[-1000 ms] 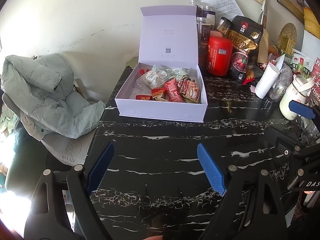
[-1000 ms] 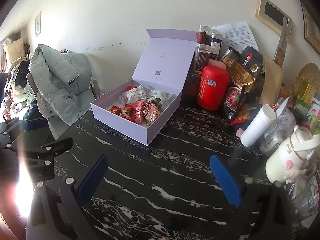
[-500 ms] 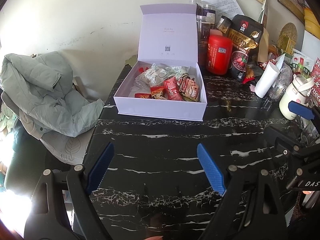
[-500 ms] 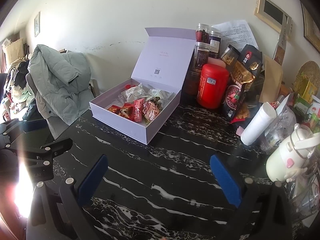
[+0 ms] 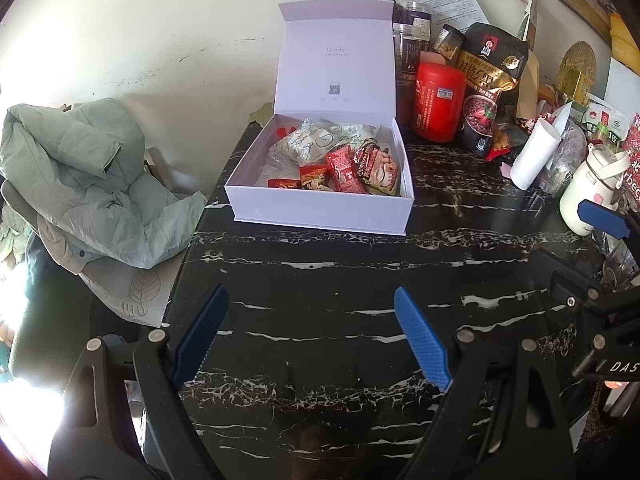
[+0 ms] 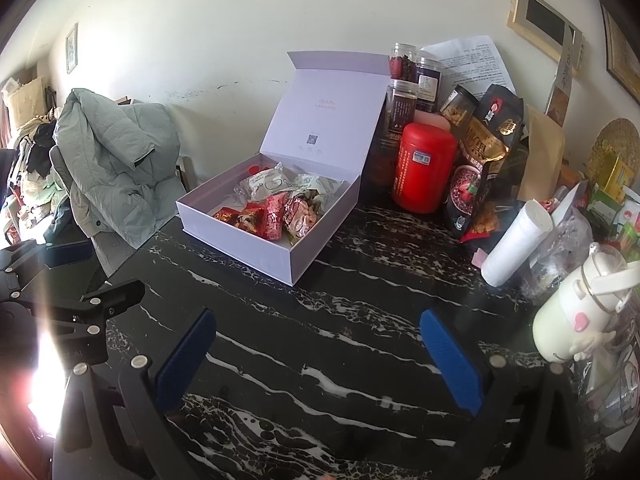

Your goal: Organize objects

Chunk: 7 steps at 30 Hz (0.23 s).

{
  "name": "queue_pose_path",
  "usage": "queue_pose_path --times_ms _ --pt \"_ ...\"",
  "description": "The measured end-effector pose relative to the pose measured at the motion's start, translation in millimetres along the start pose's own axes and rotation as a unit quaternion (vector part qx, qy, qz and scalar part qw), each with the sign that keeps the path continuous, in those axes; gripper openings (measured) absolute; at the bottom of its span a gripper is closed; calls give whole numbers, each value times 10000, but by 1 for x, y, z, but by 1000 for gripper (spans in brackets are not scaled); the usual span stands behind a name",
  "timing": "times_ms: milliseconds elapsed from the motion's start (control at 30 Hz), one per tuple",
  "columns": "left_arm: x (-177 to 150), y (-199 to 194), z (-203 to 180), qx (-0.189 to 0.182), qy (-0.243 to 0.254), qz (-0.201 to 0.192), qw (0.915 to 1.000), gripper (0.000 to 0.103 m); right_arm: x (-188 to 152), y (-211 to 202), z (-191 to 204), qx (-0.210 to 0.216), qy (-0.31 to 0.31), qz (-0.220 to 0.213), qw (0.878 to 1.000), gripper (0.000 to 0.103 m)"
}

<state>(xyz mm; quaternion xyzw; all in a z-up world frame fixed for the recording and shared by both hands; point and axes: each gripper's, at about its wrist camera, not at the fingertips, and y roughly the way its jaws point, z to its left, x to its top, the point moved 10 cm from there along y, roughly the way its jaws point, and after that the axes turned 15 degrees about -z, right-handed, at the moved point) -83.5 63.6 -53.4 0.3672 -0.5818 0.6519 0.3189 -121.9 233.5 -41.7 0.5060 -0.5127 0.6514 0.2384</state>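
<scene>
Plainly, the black marble table is the stage here, its near half bare, which leaves working room in front of both grippers. To the far left a pale green padded jacket lies slumped over a chair, off the tabletop and seemingly no part of the sorting. At the far centre of the table sits the white gift box, its hinged lid propped upright against the jars behind, so the tray stays open to receive things. Right of it, along the far wall, stand a red canister and a black oat bag, upright and crowded together as stored goods would be. Further right a white paper roll leans on the clutter, and a cream bottle stands near the right edge. Inside the box lie the snack packets, heaped toward its right side, likely already gathered. The left gripper and right gripper both hover above the bare marble with jaws spread wide and nothing between them, apparently poised to choose a next item.
</scene>
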Motion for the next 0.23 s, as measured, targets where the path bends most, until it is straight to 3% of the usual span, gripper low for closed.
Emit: queue_pose_path --times_ms 233 --pt "-4 1 -8 -122 20 0 9999 85 -6 3 -5 -53 68 42 10000 103"
